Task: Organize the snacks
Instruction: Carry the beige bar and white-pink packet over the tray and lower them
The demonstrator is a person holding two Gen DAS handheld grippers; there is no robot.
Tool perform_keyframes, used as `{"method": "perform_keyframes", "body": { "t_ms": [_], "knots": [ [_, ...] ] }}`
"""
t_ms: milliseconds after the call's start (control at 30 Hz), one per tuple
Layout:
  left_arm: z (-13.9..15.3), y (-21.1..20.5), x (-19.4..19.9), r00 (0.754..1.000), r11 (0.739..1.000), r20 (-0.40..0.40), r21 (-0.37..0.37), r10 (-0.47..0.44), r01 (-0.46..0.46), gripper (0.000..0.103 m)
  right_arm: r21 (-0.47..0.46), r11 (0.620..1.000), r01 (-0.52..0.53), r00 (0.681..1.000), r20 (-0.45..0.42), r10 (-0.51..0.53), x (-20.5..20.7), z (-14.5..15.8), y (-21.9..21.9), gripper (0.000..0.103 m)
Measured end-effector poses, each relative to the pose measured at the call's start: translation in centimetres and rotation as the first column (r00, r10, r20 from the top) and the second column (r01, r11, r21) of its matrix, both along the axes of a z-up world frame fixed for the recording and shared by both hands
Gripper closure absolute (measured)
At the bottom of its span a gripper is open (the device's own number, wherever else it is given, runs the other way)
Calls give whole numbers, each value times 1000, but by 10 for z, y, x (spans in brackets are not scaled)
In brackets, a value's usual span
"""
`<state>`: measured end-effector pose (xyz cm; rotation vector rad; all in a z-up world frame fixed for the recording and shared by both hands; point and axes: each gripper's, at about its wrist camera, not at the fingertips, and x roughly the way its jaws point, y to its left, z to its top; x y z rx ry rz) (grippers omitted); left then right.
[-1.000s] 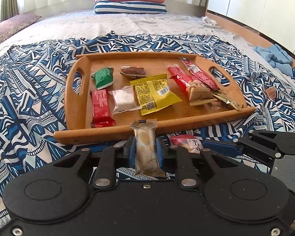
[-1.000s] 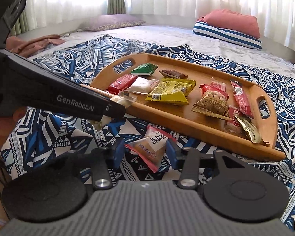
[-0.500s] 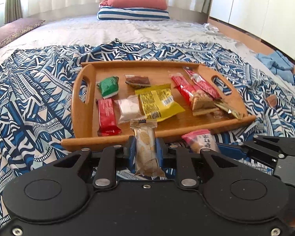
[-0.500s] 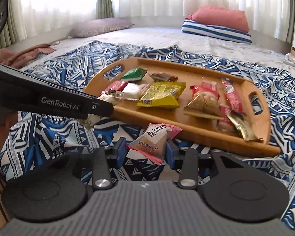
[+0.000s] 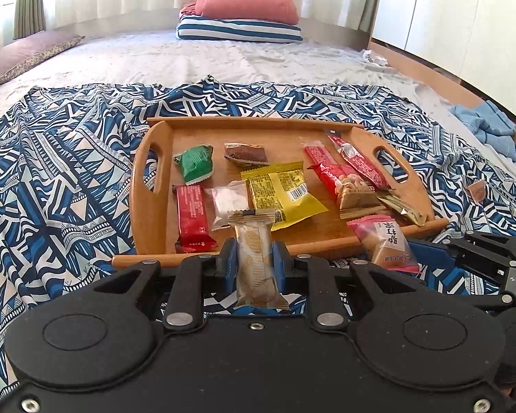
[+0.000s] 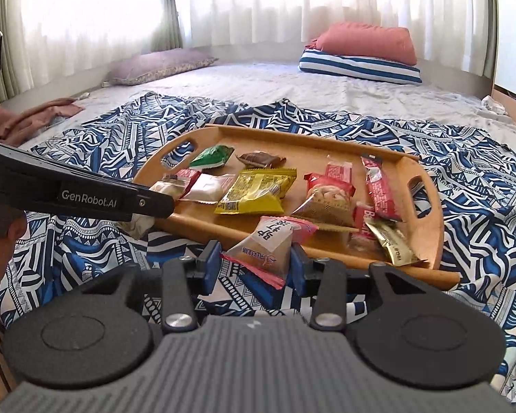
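Left wrist view: the left gripper [image 5: 254, 261] has its jaws clamped on a slim, crinkly clear-wrapped beige wafer bar [image 5: 256, 265] at lower centre, just short of the smooth wooden handled tray [image 5: 151, 220]. The slick film could slip.

Right wrist view: the right gripper [image 6: 254, 261], whose jaws have just been closing, pinches a puffy pink-and-white triangular snack packet [image 6: 268, 244] over the patterned blue bedspread [image 6: 481, 213]; held by a corner, it may swing or drop short of the tray.

The left gripper [image 5: 254, 265] has a black body, two round discs, silver screws and blue finger pads [image 5: 227, 261]; the right gripper [image 6: 254, 265] has a ribbed grey housing, black linkages and blue pads; white "GenRobot.AI" lettering marks the left's side
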<state>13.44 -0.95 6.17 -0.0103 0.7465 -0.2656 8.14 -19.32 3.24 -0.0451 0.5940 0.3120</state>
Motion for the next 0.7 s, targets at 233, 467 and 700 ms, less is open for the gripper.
{"method": "perform_keyframes", "body": {
  "t_ms": [233, 467, 700],
  "knots": [
    [4, 1, 4, 1000, 1000, 7, -2, 7, -7, 82, 2, 1000, 10, 1000, 16, -10, 3, 6, -3, 56],
    [19, 8, 11, 1000, 1000, 16, -6, 11, -10, 82, -8, 1000, 19, 999, 48, -19, 6, 18, -5, 56],
    [35, 13, 20, 999, 1000, 43, -9, 15, -15, 82, -8, 1000, 23, 997, 80, -22, 15, 31, -6, 56]
  ]
}}
